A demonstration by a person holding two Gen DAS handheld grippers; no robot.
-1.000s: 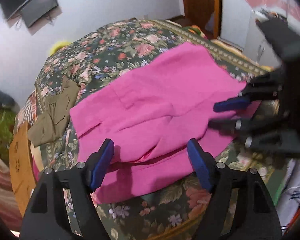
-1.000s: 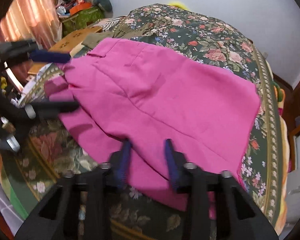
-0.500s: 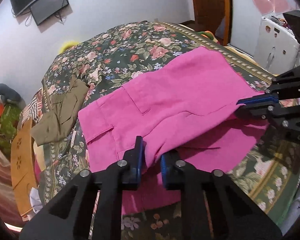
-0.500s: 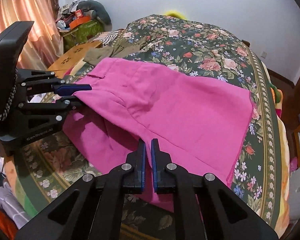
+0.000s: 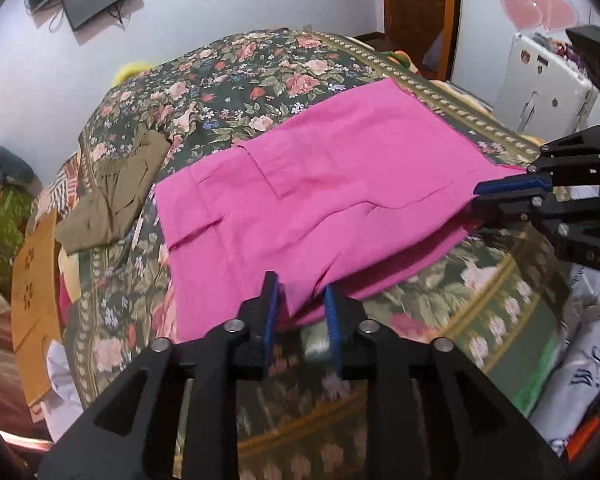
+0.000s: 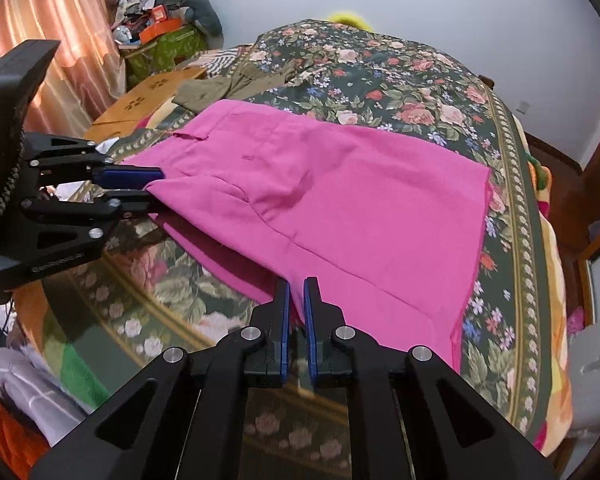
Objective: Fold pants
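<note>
Bright pink pants (image 5: 332, 184) lie spread on a floral bedspread (image 5: 260, 64), also seen in the right wrist view (image 6: 340, 200). My left gripper (image 5: 298, 300) is at the near edge of the pants, its blue pads a small gap apart with a fold of pink fabric between them. It shows in the right wrist view (image 6: 140, 188) at the waist end. My right gripper (image 6: 296, 300) is shut on the near edge of the pants toward the leg end. It shows in the left wrist view (image 5: 500, 196), pinching the fabric edge.
Olive-green pants (image 5: 112, 204) lie crumpled on the bed beyond the waistband. A wooden board (image 5: 32, 288) sits at the bed's left side. A white case (image 5: 540, 92) stands by the door. Clothes piles (image 6: 164, 20) sit in the corner by the curtain.
Both grippers closed from wide open onto the near edge of the pants and lifted it slightly. The left jaws have widened a little again since half a second ago.
</note>
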